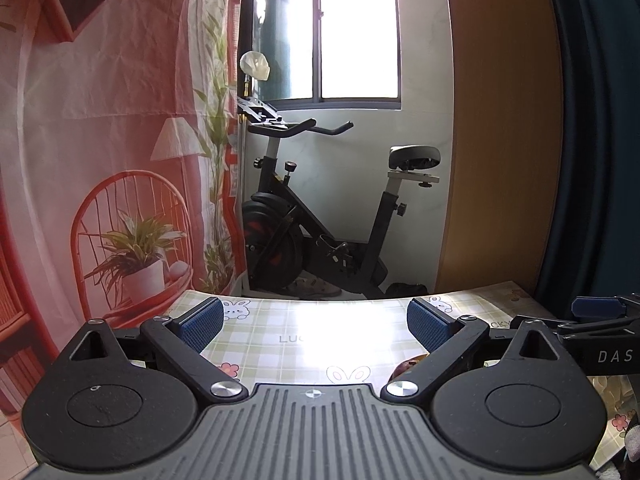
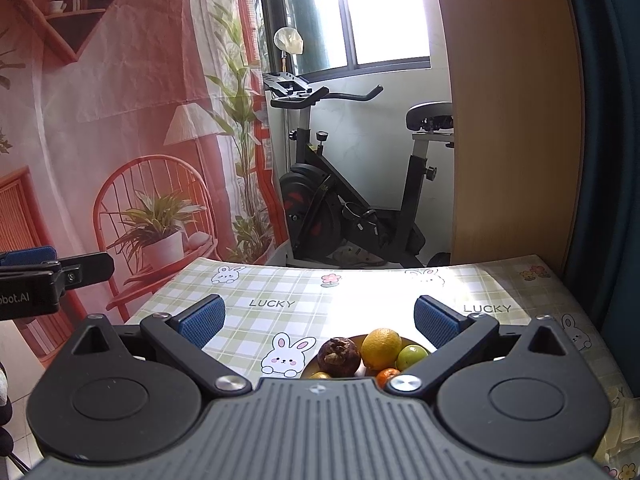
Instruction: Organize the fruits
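Right wrist view: both tongs, right tongs [image 2: 320, 322] and left tongs [image 1: 314, 326], spread wide, empty, above plated fruit [image 2: 362, 354].

Left hand-held gripper [image 1: 315, 322]: grey ribbed housing with a small crosshair mark at its front edge, flanked by two round black discs. Black link arms, pinned with silver screws, carry blue textured pads [image 1: 202, 322]. Right hand-held gripper [image 2: 320, 316]: the same build, with the same grey ribbing, black discs, silver pivots and blue pads [image 2: 436, 320]. White lettering on the black side bodies reads "DAS" on the right unit and "bot.AI" on the left one.
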